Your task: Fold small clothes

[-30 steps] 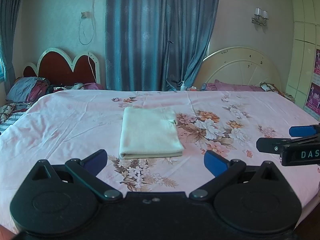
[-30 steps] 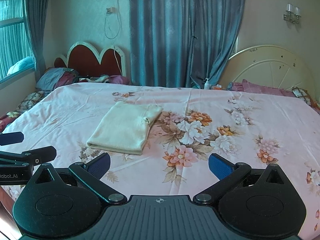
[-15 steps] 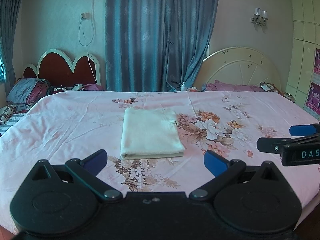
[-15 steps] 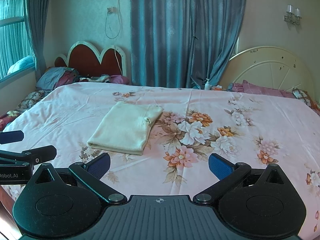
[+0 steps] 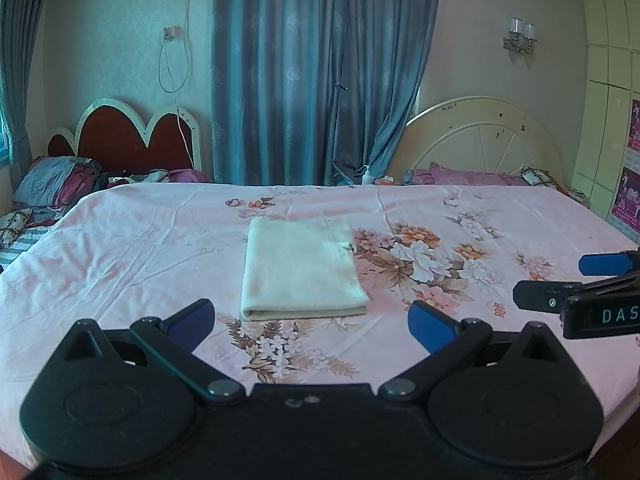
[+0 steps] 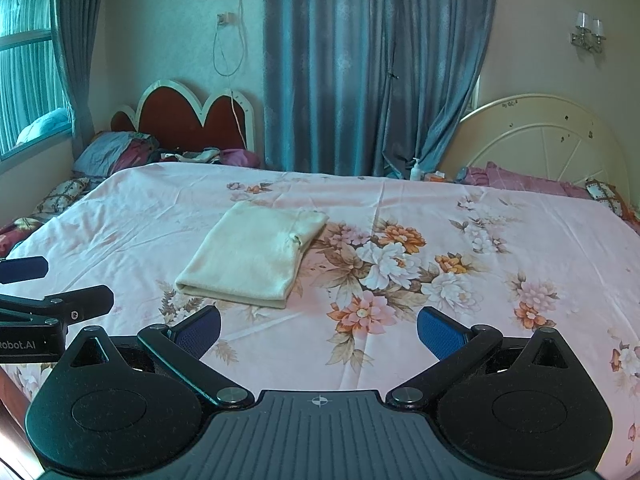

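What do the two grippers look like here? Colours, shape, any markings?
Both match: the left gripper and right gripper have matte black bodies, two rounded teardrop housings, slim black linkage arms with silver pivot screws, and blue pads on the fingertips. The right one's base is ribbed with a small crosshair mark. White side lettering reads "DAS" and "Robot.AI". No cables or sleeves visible.

Cream garment (image 5: 301,265), folded into a neat rectangle, lying flat mid-bed, doubled edge facing near side

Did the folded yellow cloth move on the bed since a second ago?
No. The folded cream cloth sits in the same spot beside the big flower print on the bedsheet; neither gripper touches it.
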`<action>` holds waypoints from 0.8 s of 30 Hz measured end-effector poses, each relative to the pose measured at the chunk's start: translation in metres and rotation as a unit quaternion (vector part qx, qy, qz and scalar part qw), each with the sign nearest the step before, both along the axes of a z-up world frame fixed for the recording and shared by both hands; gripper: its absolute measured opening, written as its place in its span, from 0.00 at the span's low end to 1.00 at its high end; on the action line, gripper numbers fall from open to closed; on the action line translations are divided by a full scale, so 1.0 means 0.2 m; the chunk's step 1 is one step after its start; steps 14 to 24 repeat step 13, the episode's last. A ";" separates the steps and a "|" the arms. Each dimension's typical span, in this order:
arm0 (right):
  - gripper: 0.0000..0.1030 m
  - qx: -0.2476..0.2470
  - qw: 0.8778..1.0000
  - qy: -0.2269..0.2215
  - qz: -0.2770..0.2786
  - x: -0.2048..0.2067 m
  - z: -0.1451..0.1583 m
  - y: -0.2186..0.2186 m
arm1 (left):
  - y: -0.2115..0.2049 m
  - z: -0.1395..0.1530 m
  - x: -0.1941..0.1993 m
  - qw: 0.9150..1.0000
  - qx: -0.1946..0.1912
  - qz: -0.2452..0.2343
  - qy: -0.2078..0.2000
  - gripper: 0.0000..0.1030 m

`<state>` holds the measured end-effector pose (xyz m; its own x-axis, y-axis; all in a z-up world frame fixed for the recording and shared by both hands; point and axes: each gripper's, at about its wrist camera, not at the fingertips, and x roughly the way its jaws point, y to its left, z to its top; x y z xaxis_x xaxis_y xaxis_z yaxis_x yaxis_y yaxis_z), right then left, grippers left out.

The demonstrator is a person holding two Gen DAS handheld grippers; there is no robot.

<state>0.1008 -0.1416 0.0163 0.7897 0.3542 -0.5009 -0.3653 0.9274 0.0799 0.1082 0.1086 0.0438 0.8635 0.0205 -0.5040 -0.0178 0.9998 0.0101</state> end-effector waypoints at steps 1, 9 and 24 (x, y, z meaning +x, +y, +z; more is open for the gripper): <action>1.00 0.000 1.000 0.000 0.000 0.00 0.00 0.00 | 0.00 0.00 0.00 1.000 0.000 0.000 0.000 1.00; 1.00 0.000 1.000 0.000 0.001 0.00 0.00 0.00 | -0.02 0.01 0.00 1.000 0.000 -0.005 -0.008 0.99; 1.00 0.001 1.000 0.000 0.002 0.00 0.00 0.00 | -0.03 0.01 0.01 1.000 -0.004 -0.007 -0.004 1.00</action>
